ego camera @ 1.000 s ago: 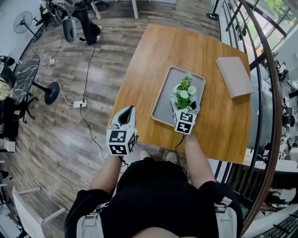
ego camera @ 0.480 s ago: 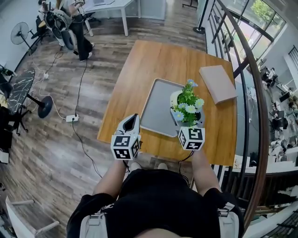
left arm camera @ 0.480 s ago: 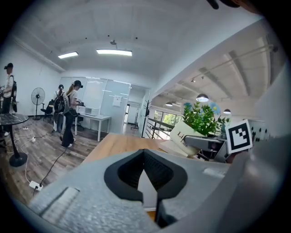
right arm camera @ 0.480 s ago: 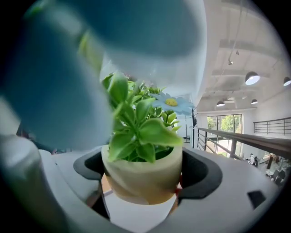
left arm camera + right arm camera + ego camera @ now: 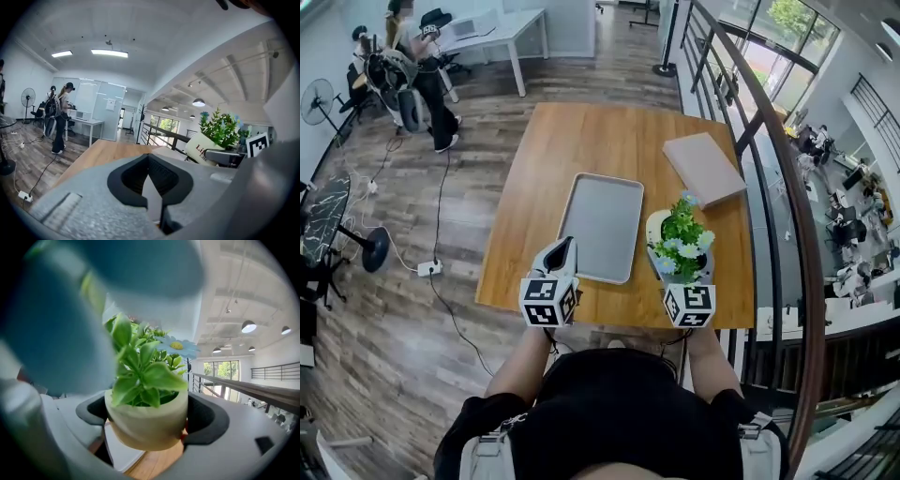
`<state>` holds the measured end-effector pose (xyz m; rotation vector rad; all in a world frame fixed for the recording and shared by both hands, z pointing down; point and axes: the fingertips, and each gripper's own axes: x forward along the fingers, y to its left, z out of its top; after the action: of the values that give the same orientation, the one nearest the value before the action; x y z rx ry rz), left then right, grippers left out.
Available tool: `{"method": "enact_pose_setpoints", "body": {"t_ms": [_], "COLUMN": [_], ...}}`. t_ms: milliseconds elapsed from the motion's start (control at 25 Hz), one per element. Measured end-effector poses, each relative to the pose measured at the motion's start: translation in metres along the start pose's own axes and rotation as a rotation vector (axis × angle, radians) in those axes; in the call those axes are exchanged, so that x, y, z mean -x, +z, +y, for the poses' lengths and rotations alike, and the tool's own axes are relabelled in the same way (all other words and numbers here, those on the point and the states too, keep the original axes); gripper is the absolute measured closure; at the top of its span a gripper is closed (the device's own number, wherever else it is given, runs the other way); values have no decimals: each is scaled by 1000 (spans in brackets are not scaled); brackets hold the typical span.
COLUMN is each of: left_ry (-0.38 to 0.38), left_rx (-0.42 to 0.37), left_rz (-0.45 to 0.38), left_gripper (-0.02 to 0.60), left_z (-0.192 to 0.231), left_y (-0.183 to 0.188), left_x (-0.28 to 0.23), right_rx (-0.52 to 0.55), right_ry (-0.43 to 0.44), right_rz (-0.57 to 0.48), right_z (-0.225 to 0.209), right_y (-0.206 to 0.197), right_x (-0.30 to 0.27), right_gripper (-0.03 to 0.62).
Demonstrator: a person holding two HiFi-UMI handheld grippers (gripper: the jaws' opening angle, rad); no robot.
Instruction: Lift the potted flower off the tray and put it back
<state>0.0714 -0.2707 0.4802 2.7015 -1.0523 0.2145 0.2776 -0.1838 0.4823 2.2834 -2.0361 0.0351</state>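
Head view sits above the person and looks steeply down on the whole tabletop [image 5: 609, 131] from fairly far off. Left gripper view rides low on the left hand-held gripper [image 5: 150, 180], facing across the tabletop and up toward the ceiling. Right gripper view, on the right hand-held gripper [image 5: 147, 427], is jammed right up against the potted flower [image 5: 140, 376]. All 3 views share that flower and the railing [image 5: 741, 122].

Tray [image 5: 600, 227] mid-table [image 5: 581, 141]. Potted flower [image 5: 680, 246] off tray, at its 3 o'clock, between jaws of right gripper [image 5: 680, 270]. Flat pad [image 5: 703, 169] at tray's 1 o'clock. Left gripper [image 5: 563, 247] at tray's 7 o'clock, over near table edge.
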Motion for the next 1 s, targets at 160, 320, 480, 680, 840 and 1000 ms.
{"method": "enact_pose_setpoints", "body": {"t_ms": [160,320,480,680,840,1000], "left_ry": [-23,-31,-14,41,98,162], "left_rx": [-22,-34,-37,-34,-28,-23], "left_rz": [10,9,7,1,-4,-11], "left_gripper": [566,567,567,566,566,566], "left_z": [-14,-21,-18,6,24,39], "left_y": [0,3,3,5,6,4], "left_x": [-5,-9,-4,8,23,43], "right_rx": [-18,-17,-8,-2,-9,-16], "right_ry": [-9,2,14,79,130,160], "right_rz": [-14,-15,-15,-27,-20,5], "right_z": [-7,-7,-1,26,49,64], "right_y": [1,3,4,12,12,1], "right_x": [10,9,2,-26,-52,-76], "right_gripper": [105,105,105,105,105,105]}}
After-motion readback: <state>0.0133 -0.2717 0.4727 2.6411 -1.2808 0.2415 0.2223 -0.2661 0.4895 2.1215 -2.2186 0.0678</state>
